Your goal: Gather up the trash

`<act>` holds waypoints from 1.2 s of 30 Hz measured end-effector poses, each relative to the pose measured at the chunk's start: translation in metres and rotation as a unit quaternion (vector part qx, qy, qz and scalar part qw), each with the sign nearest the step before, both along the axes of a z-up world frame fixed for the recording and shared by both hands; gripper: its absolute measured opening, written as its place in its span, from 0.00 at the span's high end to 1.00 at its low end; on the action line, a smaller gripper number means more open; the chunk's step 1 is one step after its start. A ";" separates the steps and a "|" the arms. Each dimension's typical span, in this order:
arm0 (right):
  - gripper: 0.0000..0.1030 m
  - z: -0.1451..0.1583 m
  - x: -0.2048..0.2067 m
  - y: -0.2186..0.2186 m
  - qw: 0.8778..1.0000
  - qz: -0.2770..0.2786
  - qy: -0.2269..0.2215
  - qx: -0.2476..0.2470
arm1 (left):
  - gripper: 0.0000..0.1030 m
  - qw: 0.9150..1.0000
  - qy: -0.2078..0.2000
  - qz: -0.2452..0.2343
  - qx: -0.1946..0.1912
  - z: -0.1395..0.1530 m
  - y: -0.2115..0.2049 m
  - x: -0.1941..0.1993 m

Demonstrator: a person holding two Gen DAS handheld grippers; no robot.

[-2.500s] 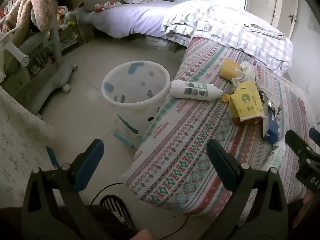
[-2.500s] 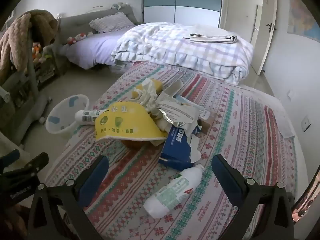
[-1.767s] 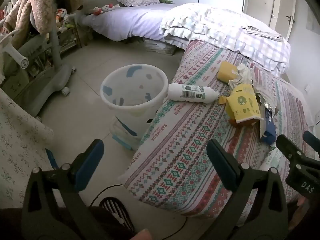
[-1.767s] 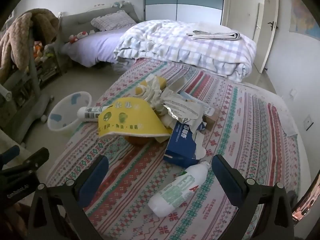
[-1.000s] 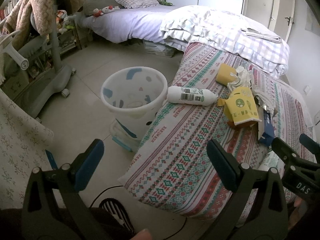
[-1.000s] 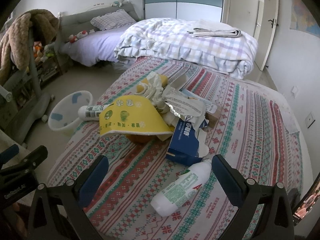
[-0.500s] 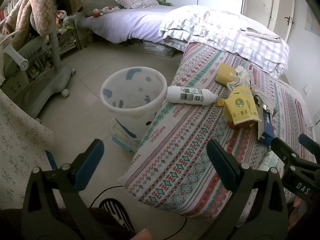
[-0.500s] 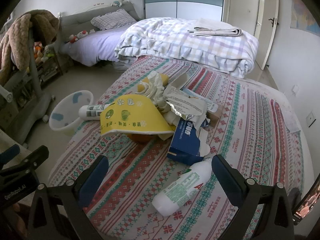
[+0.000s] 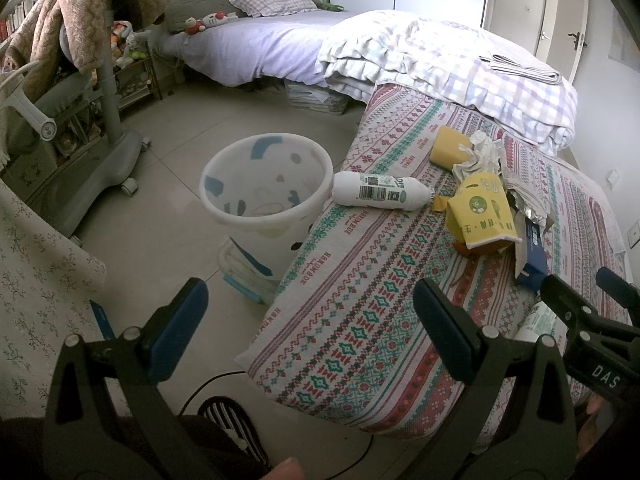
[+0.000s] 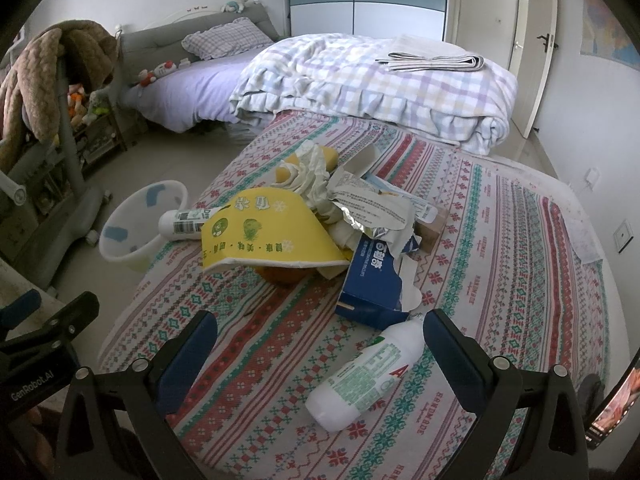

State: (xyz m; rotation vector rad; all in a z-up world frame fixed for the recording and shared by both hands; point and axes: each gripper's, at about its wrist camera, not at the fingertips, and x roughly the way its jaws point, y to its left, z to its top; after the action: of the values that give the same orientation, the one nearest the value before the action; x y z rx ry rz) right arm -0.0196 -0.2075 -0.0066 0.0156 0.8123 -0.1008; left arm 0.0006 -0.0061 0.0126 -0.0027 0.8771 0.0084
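A pile of trash lies on the patterned bed cover (image 10: 500,280): a yellow paper carton (image 10: 260,236), crumpled tissue (image 10: 312,172), a foil wrapper (image 10: 372,208) and a blue box (image 10: 372,280). One white bottle (image 10: 368,376) lies just ahead of my open, empty right gripper (image 10: 320,348). A second white bottle (image 9: 380,192) lies at the bed's left edge beside the white bin (image 9: 268,188) on the floor. My left gripper (image 9: 308,320) is open and empty, held low over the bed's near corner, well short of both.
A folded checked quilt (image 10: 380,84) lies at the far end of the bed. A second bed with a lilac sheet (image 9: 260,48) stands beyond. A grey stand on wheels (image 9: 100,152) draped with a brown blanket is left of the bin. Tiled floor (image 9: 160,232) surrounds the bin.
Both grippers have drawn back slightly and risen, so the bin, bottles and trash pile look a little farther off. Both stay open and empty. Nothing on the bed has moved.
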 end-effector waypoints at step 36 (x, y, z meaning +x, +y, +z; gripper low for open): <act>0.00 0.004 -0.003 -0.005 1.000 -0.004 -0.003 0.014 | 0.01 1.000 -0.004 0.000 0.001 0.001 -0.005 -0.002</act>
State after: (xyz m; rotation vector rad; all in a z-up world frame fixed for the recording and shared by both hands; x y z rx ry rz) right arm -0.0222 -0.2127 -0.0024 0.0461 0.8079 -0.0957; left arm -0.0011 -0.0107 0.0132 -0.0007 0.8683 0.0083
